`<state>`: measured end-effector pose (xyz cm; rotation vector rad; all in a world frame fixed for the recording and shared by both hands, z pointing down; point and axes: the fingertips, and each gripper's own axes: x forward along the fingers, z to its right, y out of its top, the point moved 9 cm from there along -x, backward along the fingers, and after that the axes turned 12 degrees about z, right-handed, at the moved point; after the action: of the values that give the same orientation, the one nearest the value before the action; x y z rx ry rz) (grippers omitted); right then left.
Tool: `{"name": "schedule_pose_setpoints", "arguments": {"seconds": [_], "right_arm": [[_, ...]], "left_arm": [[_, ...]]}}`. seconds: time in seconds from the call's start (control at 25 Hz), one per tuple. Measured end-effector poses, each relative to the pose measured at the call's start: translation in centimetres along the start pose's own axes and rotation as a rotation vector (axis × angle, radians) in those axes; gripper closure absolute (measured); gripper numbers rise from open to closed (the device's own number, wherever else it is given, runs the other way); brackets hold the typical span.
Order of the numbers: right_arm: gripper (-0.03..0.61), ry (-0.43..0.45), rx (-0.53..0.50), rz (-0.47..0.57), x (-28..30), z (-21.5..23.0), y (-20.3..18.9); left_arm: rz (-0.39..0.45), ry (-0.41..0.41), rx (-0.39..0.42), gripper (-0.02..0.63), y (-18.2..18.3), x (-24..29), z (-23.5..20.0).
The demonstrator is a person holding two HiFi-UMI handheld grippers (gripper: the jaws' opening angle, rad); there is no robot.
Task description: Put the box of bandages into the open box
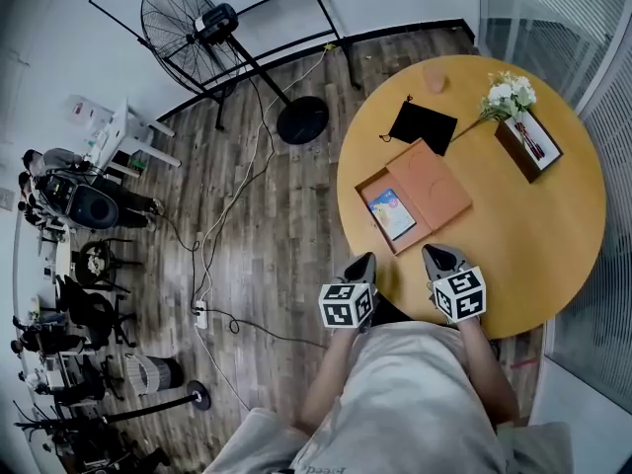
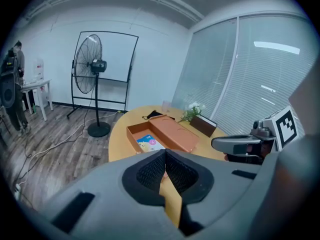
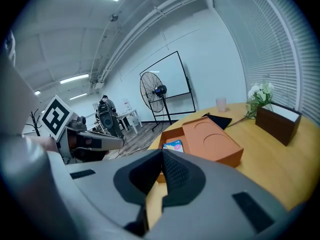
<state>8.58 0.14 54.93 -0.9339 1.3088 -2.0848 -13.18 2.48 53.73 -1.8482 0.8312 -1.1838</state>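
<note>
The open orange box [image 1: 375,179] lies on the round wooden table [image 1: 533,235], its lid [image 1: 433,184] folded out flat to the right. A small, colourful box of bandages [image 1: 391,212] rests inside it. My left gripper [image 1: 360,262] is at the table's near edge, just short of the box, shut with nothing between its jaws. To its right, my right gripper [image 1: 439,255] is over the table, also shut and empty. The left gripper view shows its jaws [image 2: 165,156] meeting, with the bandages [image 2: 149,143] ahead. The right gripper view shows its jaws [image 3: 162,156] meeting before the bandages [image 3: 173,146].
A black pouch [image 1: 423,123] and a pale cup [image 1: 434,77] sit at the table's far side. A brown box [image 1: 528,144] with white flowers [image 1: 509,94] stands at the right. A standing fan [image 1: 193,33] and cables are on the floor to the left.
</note>
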Motion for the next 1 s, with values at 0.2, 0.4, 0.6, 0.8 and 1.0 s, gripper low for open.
{"name": "schedule_pose_setpoints", "arguments": {"seconds": [0.2,0.4,0.6,0.8,1.0], "right_arm": [[0.581,0.004,-0.001,-0.011,-0.1,0.2,-0.2],[0.581,-0.001,-0.007,-0.007,-0.4,0.2,-0.3],[0.581,-0.003,-0.018,-0.008,-0.7,0.2,-0.3],[0.581,-0.005,-0.033,-0.006,-0.8,0.0,-0.3],[0.581,-0.008,-0.047,-0.011,-1.2,-0.7,-0.2]], "left_arm": [[0.01,-0.019,-0.021,0.603,-0.2,0.4,0.1],[0.03,-0.033,-0.01,0.603,-0.1,0.6,0.3],[0.045,-0.046,-0.011,0.603,-0.3,0.5,0.5],[0.055,-0.048,-0.01,0.603,-0.4,0.4,0.4],[0.079,-0.057,-0.013,0.603,0.0,-0.3,0.4]]}}
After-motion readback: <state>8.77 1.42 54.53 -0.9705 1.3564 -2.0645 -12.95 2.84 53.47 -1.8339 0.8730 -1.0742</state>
